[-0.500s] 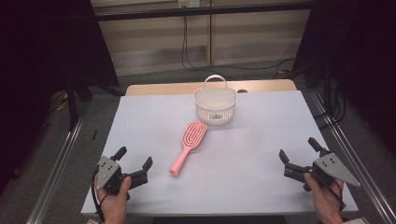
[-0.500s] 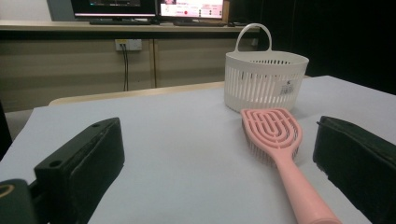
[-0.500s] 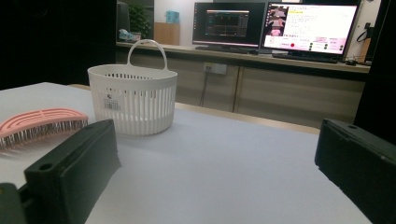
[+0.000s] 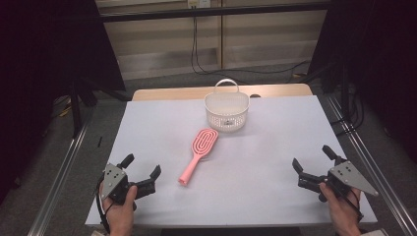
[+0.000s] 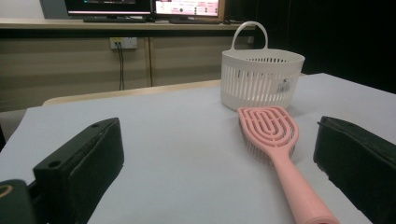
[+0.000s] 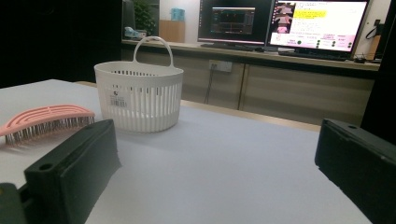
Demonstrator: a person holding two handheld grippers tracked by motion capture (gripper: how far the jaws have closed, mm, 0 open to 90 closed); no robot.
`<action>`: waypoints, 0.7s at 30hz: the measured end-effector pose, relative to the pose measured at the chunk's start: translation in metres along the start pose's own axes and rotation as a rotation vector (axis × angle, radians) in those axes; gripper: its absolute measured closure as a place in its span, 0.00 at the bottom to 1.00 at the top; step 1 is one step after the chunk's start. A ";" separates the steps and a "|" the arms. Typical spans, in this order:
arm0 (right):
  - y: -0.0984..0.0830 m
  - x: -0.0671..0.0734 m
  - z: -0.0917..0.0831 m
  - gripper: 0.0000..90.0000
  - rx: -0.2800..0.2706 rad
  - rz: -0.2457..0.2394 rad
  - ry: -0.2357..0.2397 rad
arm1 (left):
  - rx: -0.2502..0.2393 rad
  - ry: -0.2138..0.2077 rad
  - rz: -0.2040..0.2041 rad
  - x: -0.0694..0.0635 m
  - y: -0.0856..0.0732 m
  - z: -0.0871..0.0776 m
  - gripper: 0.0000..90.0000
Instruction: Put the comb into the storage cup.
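A pink hairbrush (image 4: 198, 154) lies bristles down in the middle of the white table (image 4: 265, 162), its handle toward the front left. Behind it a white slotted basket (image 4: 226, 109) with a hoop handle stands upright. My left gripper (image 4: 143, 170) rests open at the front left, a short way left of the brush handle. In the left gripper view the hairbrush (image 5: 275, 142) runs up between the jaws, nearer the right one, with the basket (image 5: 260, 79) beyond. My right gripper (image 4: 312, 161) is open at the front right, nothing between its jaws. The right gripper view has the basket (image 6: 139, 95) and the hairbrush (image 6: 44, 120) at left.
Metal rails (image 4: 59, 172) run along both sides of the table. A wooden tabletop edge (image 4: 172, 93) shows past the white sheet. Monitors (image 6: 280, 23) stand on a long shelf at the back, with cables (image 4: 201, 54) hanging down the wall.
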State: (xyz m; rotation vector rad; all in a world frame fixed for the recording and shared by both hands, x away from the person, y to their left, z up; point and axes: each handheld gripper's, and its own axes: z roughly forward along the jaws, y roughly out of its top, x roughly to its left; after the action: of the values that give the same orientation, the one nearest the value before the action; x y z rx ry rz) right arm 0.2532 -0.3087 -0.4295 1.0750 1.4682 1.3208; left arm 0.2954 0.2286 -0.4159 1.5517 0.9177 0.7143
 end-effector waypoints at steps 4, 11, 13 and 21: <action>0.001 -0.001 -0.001 0.00 -0.011 -0.003 -0.001 | -0.004 -0.013 -0.012 -0.001 0.002 0.002 0.02; -0.001 0.001 0.000 0.00 -0.001 0.003 0.013 | -0.006 -0.022 0.013 -0.003 0.004 0.004 0.02; -0.001 0.001 0.001 0.00 -0.001 0.003 0.015 | -0.011 -0.024 0.024 -0.004 0.006 0.005 0.02; 0.000 0.003 0.001 0.00 -0.002 0.002 0.019 | -0.004 -0.073 0.037 -0.009 0.009 0.009 0.03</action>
State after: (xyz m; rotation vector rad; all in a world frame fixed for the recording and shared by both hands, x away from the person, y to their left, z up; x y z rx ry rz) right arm 0.2529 -0.3058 -0.4300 1.0658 1.4798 1.3375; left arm 0.3000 0.2155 -0.4079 1.5844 0.8353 0.6810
